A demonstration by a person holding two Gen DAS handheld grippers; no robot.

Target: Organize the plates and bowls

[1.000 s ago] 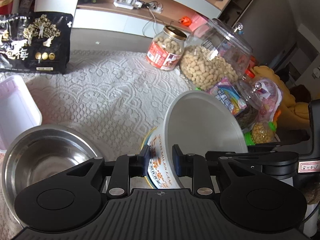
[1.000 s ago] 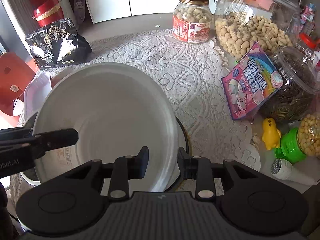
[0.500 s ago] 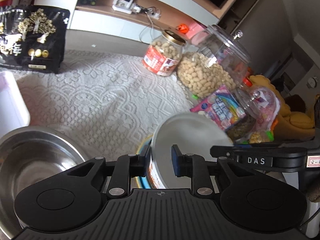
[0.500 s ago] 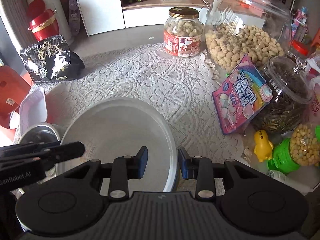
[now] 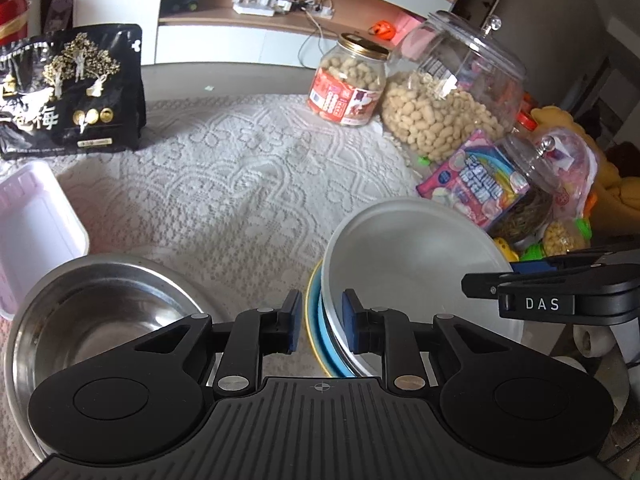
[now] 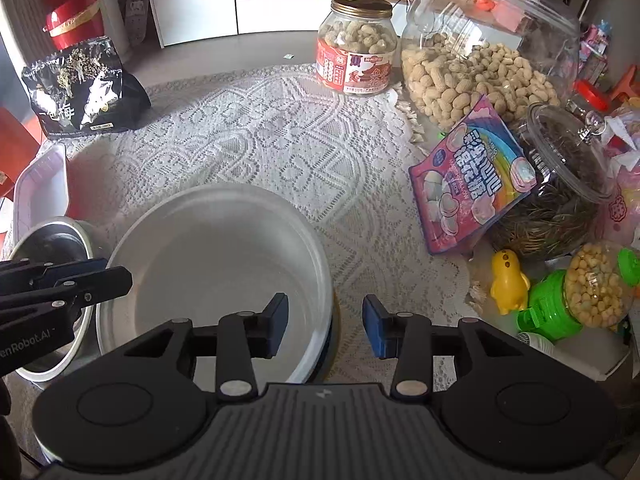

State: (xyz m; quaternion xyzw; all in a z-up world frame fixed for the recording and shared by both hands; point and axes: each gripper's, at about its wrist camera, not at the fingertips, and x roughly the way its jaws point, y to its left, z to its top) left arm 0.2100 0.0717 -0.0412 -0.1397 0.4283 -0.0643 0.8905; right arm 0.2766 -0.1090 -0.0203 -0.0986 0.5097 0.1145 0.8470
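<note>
A white bowl [image 5: 412, 260] [image 6: 216, 264] sits upright on a blue plate with a yellow rim [image 5: 314, 320] on the lace cloth. My left gripper [image 5: 320, 326] is open, its jaws straddling the bowl's near rim and the plate edge without squeezing. My right gripper [image 6: 324, 326] is open, its jaws wide either side of the bowl's right rim. A steel bowl [image 5: 92, 312] [image 6: 52, 248] stands to the left of the stack.
A pink-white plastic tray [image 5: 28, 232] lies at the far left. A black snack bag [image 5: 68, 96] stands at the back left. Peanut jars [image 6: 480, 44], a marshmallow packet [image 6: 472, 184], a seed jar and small toys crowd the right side.
The white bowl was tilted on its rim and held by both grippers; it came down flat onto the plate. Both grippers have opened and let it go.
</note>
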